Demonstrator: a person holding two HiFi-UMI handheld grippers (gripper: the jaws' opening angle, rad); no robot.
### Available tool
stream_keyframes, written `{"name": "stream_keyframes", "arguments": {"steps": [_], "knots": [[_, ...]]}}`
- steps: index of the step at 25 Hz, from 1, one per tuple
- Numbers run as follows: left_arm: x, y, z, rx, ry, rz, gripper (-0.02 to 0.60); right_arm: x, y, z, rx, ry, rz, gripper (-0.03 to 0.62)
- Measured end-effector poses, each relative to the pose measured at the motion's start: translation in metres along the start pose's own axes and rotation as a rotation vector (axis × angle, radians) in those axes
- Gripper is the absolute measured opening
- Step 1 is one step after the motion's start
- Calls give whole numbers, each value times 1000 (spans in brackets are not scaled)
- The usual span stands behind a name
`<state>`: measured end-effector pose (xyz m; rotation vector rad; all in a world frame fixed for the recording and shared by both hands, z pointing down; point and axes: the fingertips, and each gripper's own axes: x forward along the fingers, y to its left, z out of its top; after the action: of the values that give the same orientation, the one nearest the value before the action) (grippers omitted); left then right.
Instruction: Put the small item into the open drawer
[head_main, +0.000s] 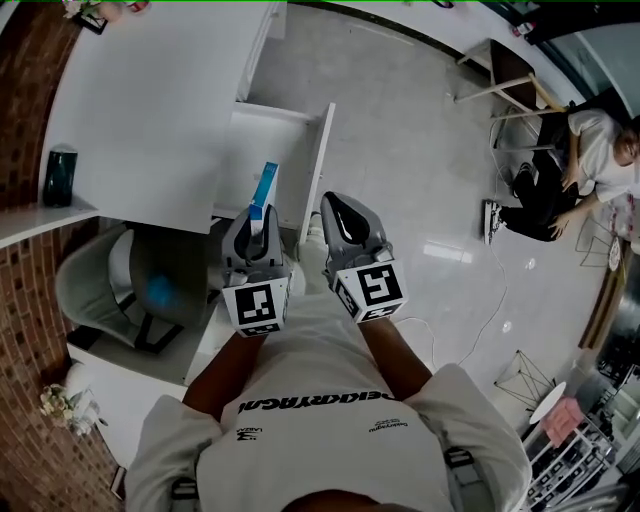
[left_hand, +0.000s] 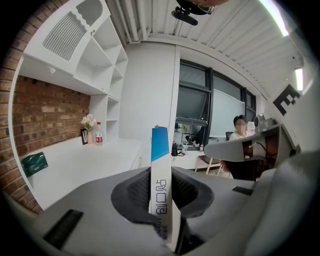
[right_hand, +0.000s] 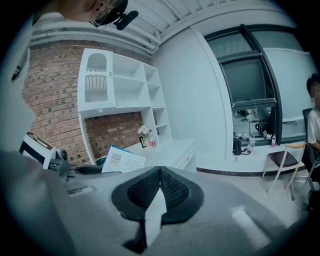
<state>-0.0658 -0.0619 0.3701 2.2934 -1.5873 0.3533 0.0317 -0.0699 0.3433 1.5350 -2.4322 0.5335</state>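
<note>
My left gripper (head_main: 258, 225) is shut on a slim white box with a blue end (head_main: 266, 190), held upright between the jaws. In the left gripper view the box (left_hand: 161, 170) stands on edge in the left gripper (left_hand: 162, 195), blue end up. The open white drawer (head_main: 315, 160) juts out from the white desk (head_main: 150, 100), just beyond the box. My right gripper (head_main: 345, 215) hangs beside the left one over the floor, shut with nothing in it; the right gripper (right_hand: 159, 187) shows its jaws together. The box (right_hand: 122, 160) also shows at the left in the right gripper view.
A grey chair (head_main: 110, 285) stands under the desk at the left. A dark green jar (head_main: 60, 175) sits on a shelf by the brick wall. A seated person (head_main: 590, 160) and a wooden chair (head_main: 510, 80) are far right. Flowers and a bottle (left_hand: 90, 130) stand on the desk.
</note>
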Motion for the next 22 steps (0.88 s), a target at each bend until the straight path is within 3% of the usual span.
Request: {"name": "stream_keyframes", "arguments": {"steps": [22], "knots": [[86,20,-92,21,159,84,66,55,-52,-80,43,117,19,-3]]}}
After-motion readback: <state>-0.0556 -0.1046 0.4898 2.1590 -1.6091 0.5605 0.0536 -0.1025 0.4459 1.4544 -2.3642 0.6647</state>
